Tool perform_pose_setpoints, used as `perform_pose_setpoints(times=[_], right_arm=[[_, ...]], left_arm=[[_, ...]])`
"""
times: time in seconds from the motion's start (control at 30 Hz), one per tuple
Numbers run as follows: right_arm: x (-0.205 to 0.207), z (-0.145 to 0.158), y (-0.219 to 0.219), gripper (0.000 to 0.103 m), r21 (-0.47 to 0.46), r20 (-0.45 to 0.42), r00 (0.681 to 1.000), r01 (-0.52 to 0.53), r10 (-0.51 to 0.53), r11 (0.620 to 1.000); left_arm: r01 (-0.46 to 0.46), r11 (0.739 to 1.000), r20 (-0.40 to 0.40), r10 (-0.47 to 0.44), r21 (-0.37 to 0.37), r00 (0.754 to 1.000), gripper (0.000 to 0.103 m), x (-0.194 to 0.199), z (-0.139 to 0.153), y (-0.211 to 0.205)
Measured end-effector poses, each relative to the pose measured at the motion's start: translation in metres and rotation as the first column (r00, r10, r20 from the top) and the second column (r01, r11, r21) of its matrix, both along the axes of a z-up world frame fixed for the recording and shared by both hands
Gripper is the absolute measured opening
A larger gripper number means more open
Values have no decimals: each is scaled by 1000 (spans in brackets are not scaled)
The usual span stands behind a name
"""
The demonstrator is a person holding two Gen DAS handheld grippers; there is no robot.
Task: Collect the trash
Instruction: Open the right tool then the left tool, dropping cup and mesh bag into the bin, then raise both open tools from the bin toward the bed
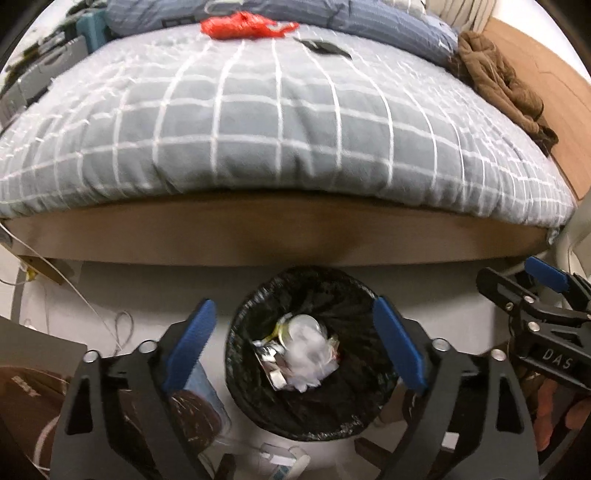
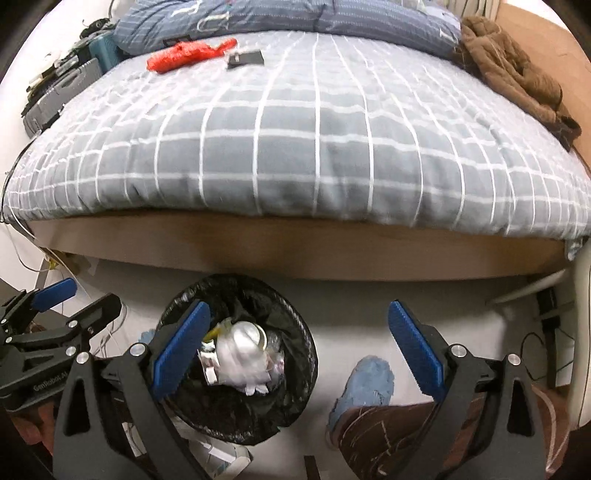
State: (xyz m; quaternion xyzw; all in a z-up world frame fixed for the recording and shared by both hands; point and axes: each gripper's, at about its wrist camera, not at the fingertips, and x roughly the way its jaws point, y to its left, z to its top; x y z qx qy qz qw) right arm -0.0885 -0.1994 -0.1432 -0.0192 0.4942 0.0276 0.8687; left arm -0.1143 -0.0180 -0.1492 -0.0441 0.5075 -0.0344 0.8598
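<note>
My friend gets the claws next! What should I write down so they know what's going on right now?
Left claw: open, holding nothing, above the bin.
Right claw: open, holding nothing, just right of the bin.
Bin: on the floor at the foot of the bed, black liner, already has crumpled white paper and other scraps inside.
Done: some trash is in the bin.
Left: a red plastic bag and a small dark packet lie at the far end of the bed, near the pillows. They look like the next things to fetch. The brown clothing on the right is probably not trash.
</note>
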Motion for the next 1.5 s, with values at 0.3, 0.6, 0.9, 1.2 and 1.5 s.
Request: perform_pose_setpoints(times=[0.3, 0.6, 0.9, 1.2, 1.5], right_arm=[[26, 48, 14, 93, 15, 93, 995, -34, 33, 999], [59, 106, 23, 93, 38, 208, 977, -65, 56, 997], [101, 136, 27, 93, 30, 261, 963, -82, 71, 996], [156, 141, 35, 93, 38, 275, 957, -103, 88, 994], [216, 121, 53, 93, 47, 256, 960, -132, 116, 990]], left_arm=[[-42, 999, 94, 42, 0, 995, 97, 23, 52, 22], [-68, 998, 199, 67, -2, 978, 97, 57, 116, 34], [-91, 996, 230, 91, -12, 969, 97, 105, 137, 50], [-108, 994, 228, 109, -16, 968, 97, 162, 129, 63], [-111, 994, 227, 106, 9, 968, 97, 227, 115, 78]])
